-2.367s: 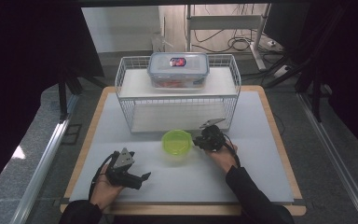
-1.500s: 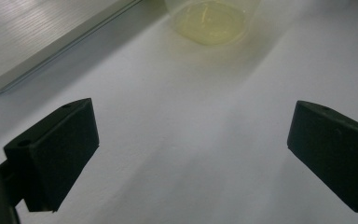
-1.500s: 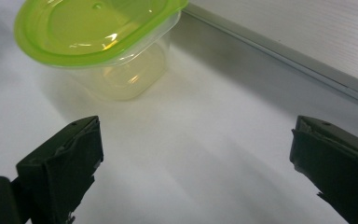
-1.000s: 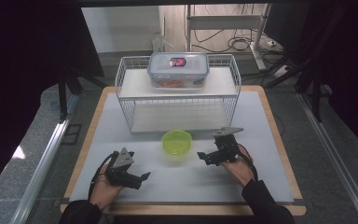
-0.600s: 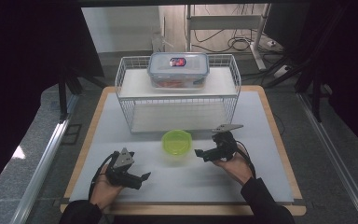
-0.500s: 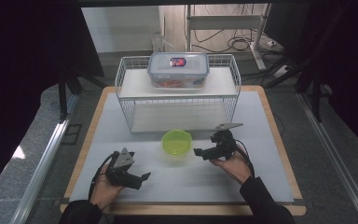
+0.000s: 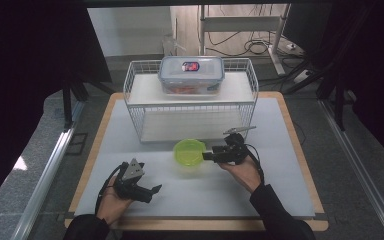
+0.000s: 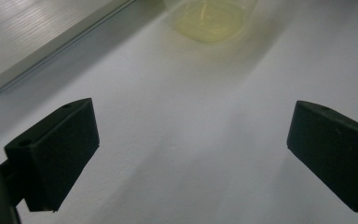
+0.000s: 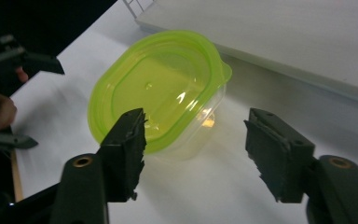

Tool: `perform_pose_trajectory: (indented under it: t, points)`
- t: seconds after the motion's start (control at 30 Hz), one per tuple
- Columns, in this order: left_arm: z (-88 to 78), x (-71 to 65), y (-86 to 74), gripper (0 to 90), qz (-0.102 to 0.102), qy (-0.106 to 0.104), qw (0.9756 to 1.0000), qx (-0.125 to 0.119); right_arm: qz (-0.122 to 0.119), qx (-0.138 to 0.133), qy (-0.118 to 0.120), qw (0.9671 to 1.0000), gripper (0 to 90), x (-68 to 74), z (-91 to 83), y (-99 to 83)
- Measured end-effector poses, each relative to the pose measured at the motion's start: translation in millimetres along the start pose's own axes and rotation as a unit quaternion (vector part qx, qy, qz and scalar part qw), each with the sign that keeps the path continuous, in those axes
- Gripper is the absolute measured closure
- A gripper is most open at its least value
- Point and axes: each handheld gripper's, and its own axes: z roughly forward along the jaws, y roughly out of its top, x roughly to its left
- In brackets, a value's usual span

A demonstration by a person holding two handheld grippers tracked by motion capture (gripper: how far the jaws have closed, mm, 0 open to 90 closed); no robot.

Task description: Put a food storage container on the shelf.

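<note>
A clear plastic container with a lime-green lid [image 7: 190,151] stands on the white mat in front of the wire rack. It is also seen in the right gripper view [image 9: 158,88] and at the top of the left gripper view [image 8: 209,18]. My right gripper [image 7: 207,156] points left at it. Its jaws [image 9: 196,135] have just been closing and stand about half apart. The container's near corner lies between and ahead of the tips, and neither pad presses on it. My left gripper [image 7: 150,190] rests at the front left, open over bare mat [image 8: 191,154].
A white wire rack [image 7: 190,107] stands at the back middle of the mat, with a clear lidded box [image 7: 191,74] on its top shelf. The rack's lower board [image 9: 284,37] lies just behind the container. The wooden table edge [image 7: 300,150] borders the mat.
My right gripper has moved left toward the green-lidded container and its jaws have narrowed. My left gripper and the container have stayed put.
</note>
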Motion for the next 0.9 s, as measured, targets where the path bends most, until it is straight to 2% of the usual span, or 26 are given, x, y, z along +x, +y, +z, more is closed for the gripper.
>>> perform_pose_trajectory:
  t: [0.03,0.07,0.1,0.13,0.2,0.27,0.3,0.33,0.4,0.47,0.5,0.57,0.73,0.77,0.9]
  points:
    - [-0.1,-0.2,0.0,2.0,-0.001,0.000,1.0000,-0.001,0.012,-0.001,0.012,0.9999,43.0,-3.7,5.0,2.3]
    - [-0.1,-0.2,0.0,2.1,-0.001,0.000,1.0000,-0.001,0.012,-0.001,0.012,0.9999,43.0,-3.7,5.0,2.3]
    - [-0.2,0.1,-0.1,2.0,-0.001,0.000,1.0000,-0.001,0.026,0.002,0.022,0.9994,46.6,-6.6,9.4,5.1]
    - [-0.2,0.1,-0.1,2.0,-0.001,0.000,1.0000,-0.001,0.026,0.002,0.022,0.9994,46.6,-6.6,9.4,5.1]
    - [-0.3,0.2,-0.1,2.0,-0.001,-0.001,1.0000,-0.001,0.041,0.006,0.040,0.9984,51.9,-10.5,16.8,8.4]
    - [-0.3,0.2,-0.1,2.0,-0.001,-0.001,1.0000,-0.001,0.044,0.009,0.043,0.9981,53.9,-11.4,19.4,9.1]
    - [-0.3,0.2,-0.2,2.0,-0.001,-0.001,1.0000,-0.001,0.052,0.010,0.051,0.9973,58.0,-13.3,23.7,9.9]
    - [-0.3,0.2,-0.2,2.0,-0.001,-0.001,1.0000,-0.001,0.052,0.010,0.051,0.9973,58.0,-13.3,23.7,9.9]
    - [-0.2,0.2,-0.2,2.0,0.000,-0.002,1.0000,-0.001,0.075,0.008,0.065,0.9950,64.5,-16.3,25.0,11.4]
    - [-0.2,0.2,-0.2,2.0,0.000,-0.002,1.0000,0.000,0.082,0.008,0.071,0.9941,66.5,-17.5,24.8,11.8]
    - [-0.2,0.1,-0.2,2.1,0.000,-0.002,1.0000,-0.001,0.087,0.010,0.072,0.9935,71.1,-19.1,23.7,11.6]
    - [-0.2,0.1,-0.1,2.0,0.000,-0.002,1.0000,-0.001,0.095,0.014,0.070,0.9929,71.8,-20.7,22.9,10.5]
    - [0.0,-0.2,-0.1,2.1,0.000,-0.002,1.0000,0.000,0.095,0.017,0.069,0.9929,75.4,-19.7,22.1,10.6]
    - [0.1,-0.3,-0.1,2.1,0.000,-0.002,1.0000,0.000,0.095,0.016,0.072,0.9927,80.2,-17.8,21.8,11.1]
    - [-0.1,-0.2,-0.1,2.0,0.000,-0.001,1.0000,-0.001,0.097,0.017,0.077,0.9922,81.1,-14.7,21.3,11.5]
